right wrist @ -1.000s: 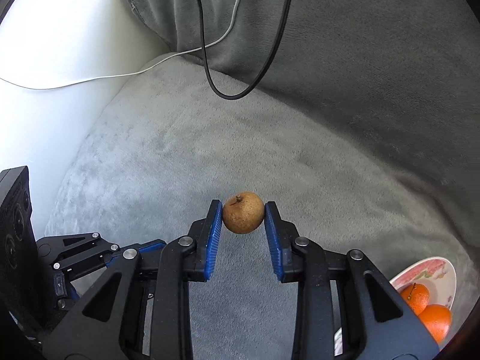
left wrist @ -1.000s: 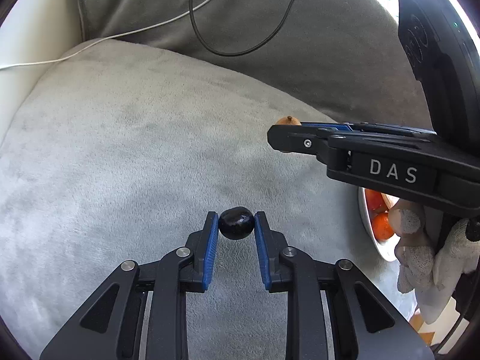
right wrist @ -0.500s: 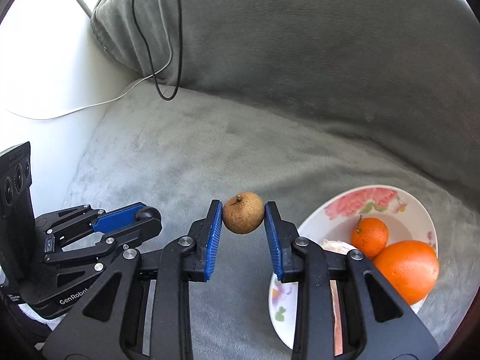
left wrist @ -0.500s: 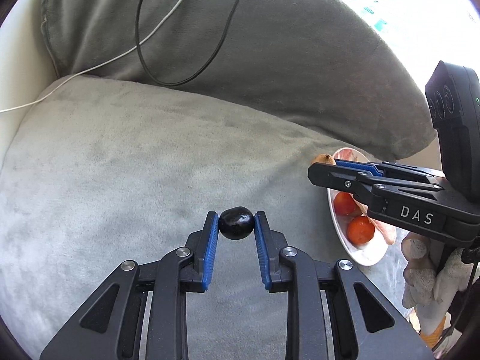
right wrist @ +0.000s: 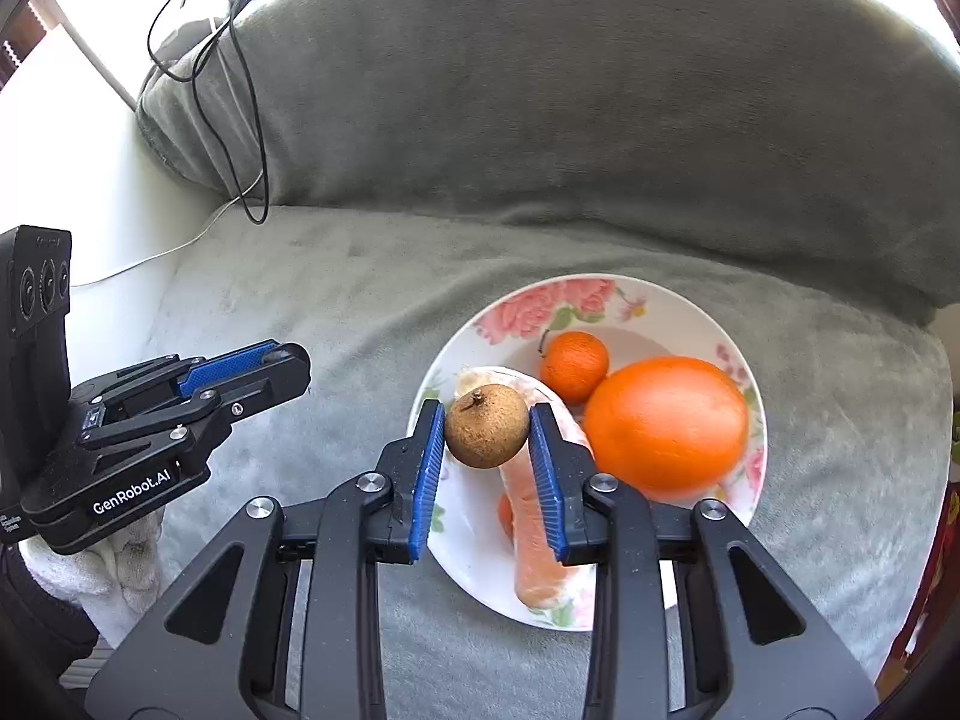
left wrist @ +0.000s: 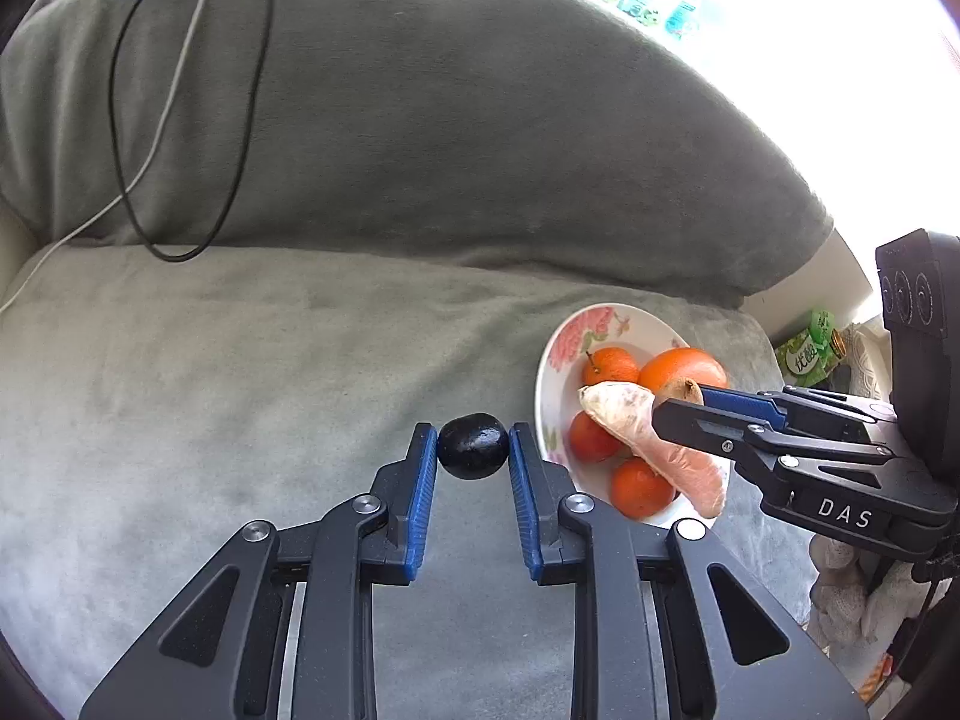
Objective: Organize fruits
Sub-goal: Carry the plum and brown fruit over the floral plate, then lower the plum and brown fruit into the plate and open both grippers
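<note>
My left gripper [left wrist: 473, 446] is shut on a small black round fruit [left wrist: 473, 446], held above the grey cushion just left of the flowered white bowl [left wrist: 579, 330]. My right gripper [right wrist: 486, 427] is shut on a brown round fruit [right wrist: 486, 427] and hangs over the bowl [right wrist: 600, 300]. The bowl holds a big orange [right wrist: 666, 423], a small tangerine [right wrist: 574, 365] and a long pale root [right wrist: 534, 558]. The left wrist view shows two more small orange fruits [left wrist: 639, 486] in it. The left gripper [right wrist: 288, 369] shows at the left of the right wrist view, the right gripper [left wrist: 672, 405] at the right of the left wrist view.
The bowl sits on a grey sofa seat cushion [left wrist: 210, 360] with a grey back cushion [left wrist: 450, 150] behind. A black cable [left wrist: 120, 138] and a white cable [left wrist: 174, 90] trail over the back cushion at the left. A green packet [left wrist: 807, 348] lies beyond the sofa's right end.
Both grippers have travelled right across the cushion with their fruits still held. The bowl has come fully into view, and the right gripper now hangs over it.
</note>
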`<state>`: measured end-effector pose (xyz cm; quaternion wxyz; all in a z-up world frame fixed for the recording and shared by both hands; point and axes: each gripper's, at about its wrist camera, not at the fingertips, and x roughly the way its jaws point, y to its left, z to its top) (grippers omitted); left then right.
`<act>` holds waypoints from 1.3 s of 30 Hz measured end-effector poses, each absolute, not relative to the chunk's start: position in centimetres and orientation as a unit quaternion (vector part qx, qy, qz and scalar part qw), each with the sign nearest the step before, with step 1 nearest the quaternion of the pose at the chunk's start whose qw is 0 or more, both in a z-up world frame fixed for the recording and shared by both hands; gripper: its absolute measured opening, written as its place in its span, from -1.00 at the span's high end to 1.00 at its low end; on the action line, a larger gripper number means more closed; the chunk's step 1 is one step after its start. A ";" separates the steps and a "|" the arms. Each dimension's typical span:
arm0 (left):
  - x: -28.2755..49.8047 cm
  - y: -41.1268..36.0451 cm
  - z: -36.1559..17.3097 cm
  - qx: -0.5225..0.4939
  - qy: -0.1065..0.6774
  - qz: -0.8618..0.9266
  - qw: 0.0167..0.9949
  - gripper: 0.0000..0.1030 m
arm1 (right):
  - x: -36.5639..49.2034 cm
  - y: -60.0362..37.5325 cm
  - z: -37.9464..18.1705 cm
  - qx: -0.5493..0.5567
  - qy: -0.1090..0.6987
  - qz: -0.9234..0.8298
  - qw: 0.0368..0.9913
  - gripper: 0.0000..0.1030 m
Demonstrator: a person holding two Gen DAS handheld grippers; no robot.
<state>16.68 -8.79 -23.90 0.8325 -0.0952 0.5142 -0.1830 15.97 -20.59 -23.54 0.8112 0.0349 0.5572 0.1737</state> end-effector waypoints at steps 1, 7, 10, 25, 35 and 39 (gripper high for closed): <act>16.8 -9.3 -23.8 -0.091 0.514 -0.188 0.832 0.56 | 15.8 -21.1 -23.5 0.037 0.557 0.169 0.812 0.41; 17.7 -11.8 -23.8 -0.076 0.514 -0.209 0.829 0.56 | 14.8 -24.1 -23.6 0.051 0.558 0.141 0.816 0.41; 18.2 -12.8 -23.8 -0.071 0.516 -0.217 0.826 0.56 | 14.2 -25.4 -23.6 0.059 0.558 0.130 0.817 0.41; 20.2 -16.0 -23.8 -0.045 0.520 -0.235 0.820 0.56 | 13.1 -27.8 -25.2 0.082 0.571 0.111 0.809 0.41; 20.9 -17.0 -23.5 -0.035 0.520 -0.243 0.818 0.56 | 13.3 -28.3 -25.5 0.090 0.575 0.115 0.805 0.41; 21.2 -17.2 -23.5 -0.035 0.522 -0.243 0.817 0.56 | 13.4 -28.6 -25.4 0.093 0.576 0.116 0.804 0.41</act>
